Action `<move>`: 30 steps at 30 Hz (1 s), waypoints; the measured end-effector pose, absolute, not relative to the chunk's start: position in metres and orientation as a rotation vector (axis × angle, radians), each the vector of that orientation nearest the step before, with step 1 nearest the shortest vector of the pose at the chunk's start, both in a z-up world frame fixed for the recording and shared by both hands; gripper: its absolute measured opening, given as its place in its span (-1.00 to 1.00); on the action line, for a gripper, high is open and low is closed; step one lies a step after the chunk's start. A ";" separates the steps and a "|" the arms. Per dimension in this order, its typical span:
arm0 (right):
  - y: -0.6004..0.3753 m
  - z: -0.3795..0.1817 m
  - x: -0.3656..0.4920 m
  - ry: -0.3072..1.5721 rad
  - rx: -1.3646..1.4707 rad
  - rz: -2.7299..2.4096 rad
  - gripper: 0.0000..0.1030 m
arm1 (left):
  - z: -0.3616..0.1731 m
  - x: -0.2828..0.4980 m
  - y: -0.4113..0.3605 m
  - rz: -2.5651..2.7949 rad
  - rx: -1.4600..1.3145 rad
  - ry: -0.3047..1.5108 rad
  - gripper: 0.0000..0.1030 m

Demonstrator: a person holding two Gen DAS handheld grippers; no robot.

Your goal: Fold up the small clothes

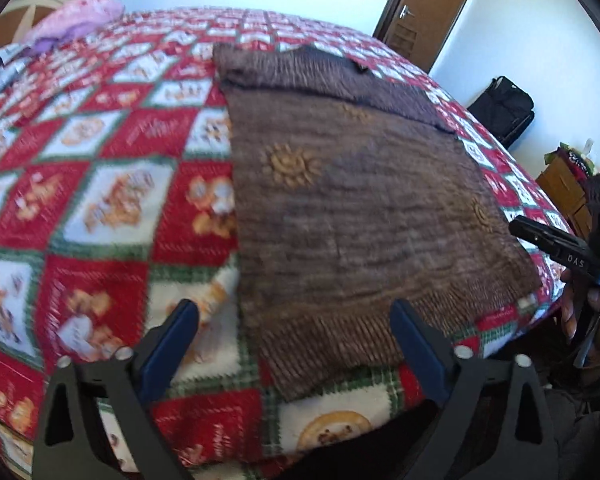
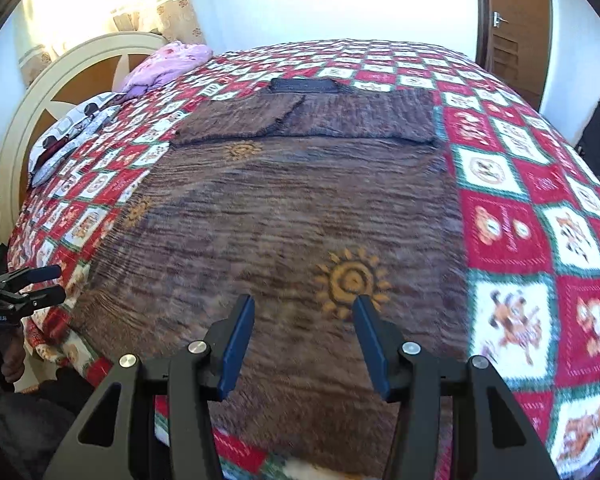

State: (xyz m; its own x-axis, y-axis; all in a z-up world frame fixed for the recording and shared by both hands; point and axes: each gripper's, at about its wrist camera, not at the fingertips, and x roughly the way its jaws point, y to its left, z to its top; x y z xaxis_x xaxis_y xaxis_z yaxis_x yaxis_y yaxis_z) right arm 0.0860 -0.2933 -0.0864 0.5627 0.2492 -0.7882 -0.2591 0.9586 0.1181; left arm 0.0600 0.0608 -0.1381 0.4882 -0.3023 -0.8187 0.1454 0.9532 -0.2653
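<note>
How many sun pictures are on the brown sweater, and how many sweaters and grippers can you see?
Brown sweater: 1
Orange suns on it: 3, near, left edge, far
Grippers: 2, the left gripper and the right gripper, both open and empty
Total: 6

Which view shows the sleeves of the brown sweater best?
The right wrist view: both sleeves lie folded across the top of the sweater, seen head-on. The left wrist view shows them at a slant, further away and blurred.
</note>
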 end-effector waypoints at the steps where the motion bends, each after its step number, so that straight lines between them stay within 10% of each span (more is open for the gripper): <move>1: -0.297 -0.087 0.083 0.927 -0.008 0.289 0.02 | -0.141 0.060 0.058 -0.279 -0.168 1.040 0.77; 7: -0.325 -0.094 0.066 0.944 0.025 0.213 0.02 | -0.157 0.059 0.047 -0.329 -0.175 1.120 0.35; 30: -0.374 -0.108 0.028 1.007 0.132 0.154 0.02 | -0.153 0.047 0.046 -0.350 -0.172 1.156 0.10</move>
